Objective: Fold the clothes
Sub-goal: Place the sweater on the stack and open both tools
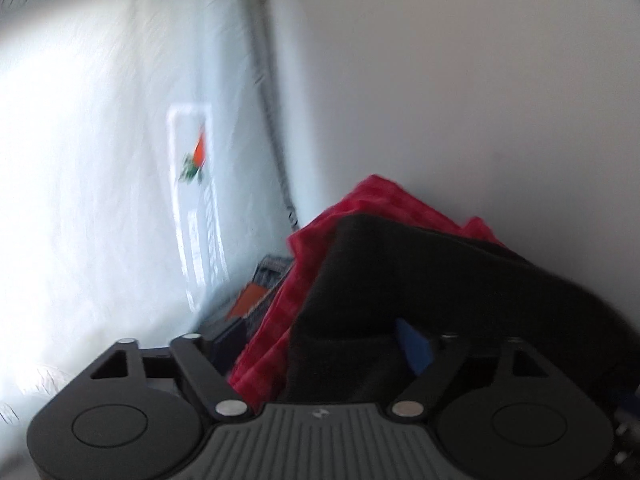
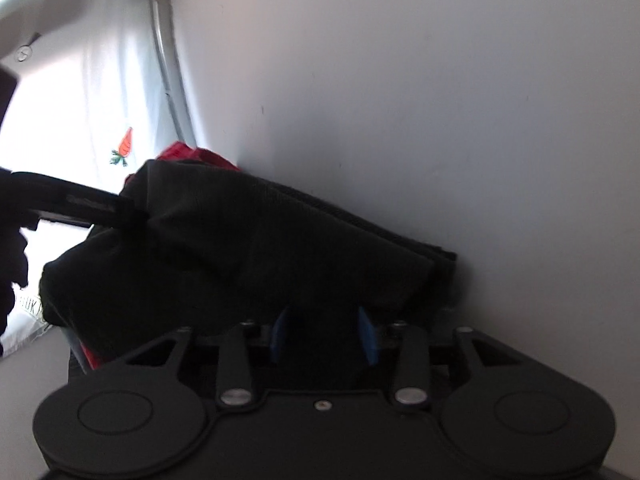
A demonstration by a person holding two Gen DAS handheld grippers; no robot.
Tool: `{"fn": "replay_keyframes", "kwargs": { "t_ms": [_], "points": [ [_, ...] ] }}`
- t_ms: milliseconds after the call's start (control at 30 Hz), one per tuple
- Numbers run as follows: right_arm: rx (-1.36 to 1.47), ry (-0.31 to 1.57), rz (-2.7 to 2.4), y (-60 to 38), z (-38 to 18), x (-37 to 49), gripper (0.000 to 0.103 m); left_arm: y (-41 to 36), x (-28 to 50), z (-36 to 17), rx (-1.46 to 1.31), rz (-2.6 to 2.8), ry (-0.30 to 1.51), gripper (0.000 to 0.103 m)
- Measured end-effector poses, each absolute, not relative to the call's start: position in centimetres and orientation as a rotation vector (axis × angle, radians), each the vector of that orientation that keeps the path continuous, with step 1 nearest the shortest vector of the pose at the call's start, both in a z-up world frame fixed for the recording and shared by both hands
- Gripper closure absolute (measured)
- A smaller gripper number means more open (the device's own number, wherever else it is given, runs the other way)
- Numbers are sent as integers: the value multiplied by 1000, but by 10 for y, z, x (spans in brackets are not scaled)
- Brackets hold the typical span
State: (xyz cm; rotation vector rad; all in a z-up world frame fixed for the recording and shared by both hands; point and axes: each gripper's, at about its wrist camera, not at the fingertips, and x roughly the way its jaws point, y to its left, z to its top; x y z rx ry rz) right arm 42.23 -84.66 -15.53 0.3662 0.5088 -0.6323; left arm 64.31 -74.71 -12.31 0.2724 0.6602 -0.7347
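My left tongs (image 1: 320,344) stand wide apart at the bottom of the view, their black linkage arms splayed out to either side. Only one blue pad (image 1: 414,346) shows, on the right, just beside the black garment (image 1: 420,292), which fills the space between the arms; I cannot tell whether the pad touches it. The black garment lies on top of a red checked cloth (image 1: 280,320), whose edges stick out on the left and behind. Both sit against a plain white wall (image 1: 460,80). To the left hangs a blurred white fabric (image 1: 100,160) printed with a small orange carrot (image 1: 197,156).
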Motion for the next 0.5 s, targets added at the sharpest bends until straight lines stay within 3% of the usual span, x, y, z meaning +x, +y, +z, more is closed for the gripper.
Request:
{"fn": "replay_keyframes", "kwargs": {
  "t_ms": [133,200,267,300,500],
  "points": [
    [369,567,-616,-856,-144,425,57,-732,651,-125,153,-737,714,14],
    [375,584,-586,-856,-139,425,48,-723,645,-119,148,-734,703,15],
    [371,601,-548,-851,-130,422,26,-710,637,-111,135,-727,687,15],
    [359,604,-547,-847,-125,420,22,-701,632,-105,124,-722,675,15],
    [306,569,-517,-817,-92,397,16,-616,587,-69,33,-646,597,15]
  ]
}}
